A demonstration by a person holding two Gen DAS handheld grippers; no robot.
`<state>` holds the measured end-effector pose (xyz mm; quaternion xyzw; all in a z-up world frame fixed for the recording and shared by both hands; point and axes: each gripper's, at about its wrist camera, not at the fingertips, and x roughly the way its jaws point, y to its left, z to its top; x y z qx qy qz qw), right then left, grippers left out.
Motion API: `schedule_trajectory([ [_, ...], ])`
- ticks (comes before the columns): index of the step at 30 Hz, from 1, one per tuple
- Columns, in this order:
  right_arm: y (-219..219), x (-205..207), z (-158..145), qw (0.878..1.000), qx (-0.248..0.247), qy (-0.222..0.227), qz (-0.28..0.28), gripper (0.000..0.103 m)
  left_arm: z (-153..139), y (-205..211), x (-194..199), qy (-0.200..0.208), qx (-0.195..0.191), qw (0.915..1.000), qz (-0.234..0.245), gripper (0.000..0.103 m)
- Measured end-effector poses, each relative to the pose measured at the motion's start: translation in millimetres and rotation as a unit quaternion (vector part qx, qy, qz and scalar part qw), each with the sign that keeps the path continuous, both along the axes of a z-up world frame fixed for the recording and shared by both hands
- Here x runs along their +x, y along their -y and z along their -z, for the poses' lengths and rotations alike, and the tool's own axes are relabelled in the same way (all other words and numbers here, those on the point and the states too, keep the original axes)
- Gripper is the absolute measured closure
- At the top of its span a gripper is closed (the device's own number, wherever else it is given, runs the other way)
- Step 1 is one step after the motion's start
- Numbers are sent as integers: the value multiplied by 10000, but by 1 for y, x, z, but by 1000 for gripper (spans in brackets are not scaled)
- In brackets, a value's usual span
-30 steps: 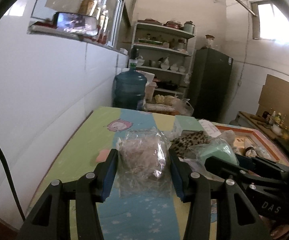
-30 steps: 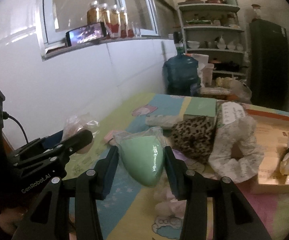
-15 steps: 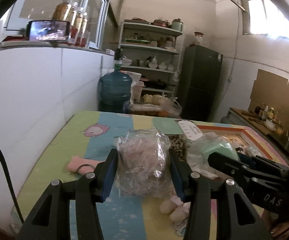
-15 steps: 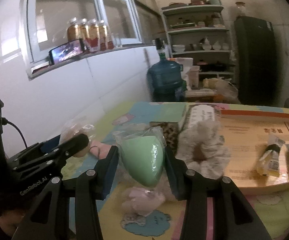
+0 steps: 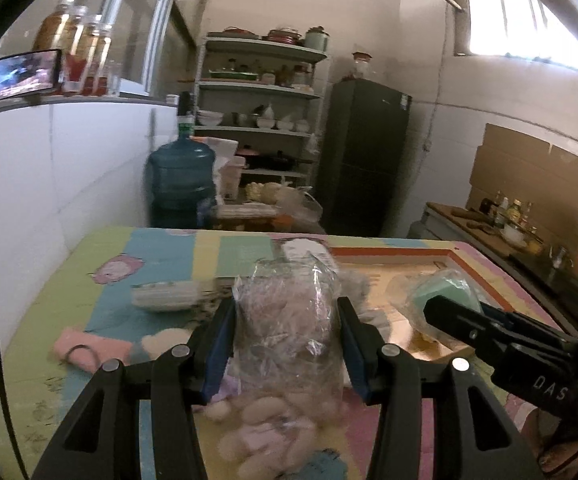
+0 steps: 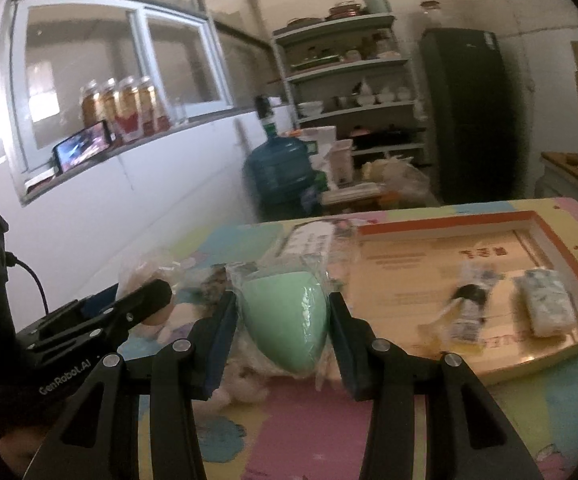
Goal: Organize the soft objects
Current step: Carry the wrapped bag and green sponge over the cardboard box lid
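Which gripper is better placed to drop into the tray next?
Right, probably. The right gripper, holding the green sponge, is beside the tray. The left gripper, holding its bag, sits farther away.

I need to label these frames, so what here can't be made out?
- Contents of the clear bag, left wrist view: crinkled plastic glare hides them.
- Soft toys below the left gripper: motion blur.
- Two packets in the tray, right wrist view: print blurred.
- Bottom of the green pouch in the right gripper: wrapper folds hide it.
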<state>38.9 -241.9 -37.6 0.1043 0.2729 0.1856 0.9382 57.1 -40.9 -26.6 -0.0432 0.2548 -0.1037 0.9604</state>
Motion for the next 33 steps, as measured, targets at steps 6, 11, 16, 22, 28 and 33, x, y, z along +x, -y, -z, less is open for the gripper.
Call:
schedule_trajectory([
  [6,35,3,5,9994,98,-36,319,56,1,29,11,-5,34,9998,218,53],
  [11,60,7,9,9983,180,-73,542,56,3,54,20,-19,58,9992,387,53],
  [16,86,7,11,9969,235,-79,749,56,5,77,26,-23,47,9983,580,53],
  [22,122,4,15,9939,232,-56,1074,56,9,104,32,-47,14,9967,807,53],
  [28,154,7,22,9900,241,-115,1387,56,18,138,40,-165,156,9948,992,53],
  [33,171,14,30,9888,212,-191,1468,56,23,161,49,-228,253,9940,1041,53],
])
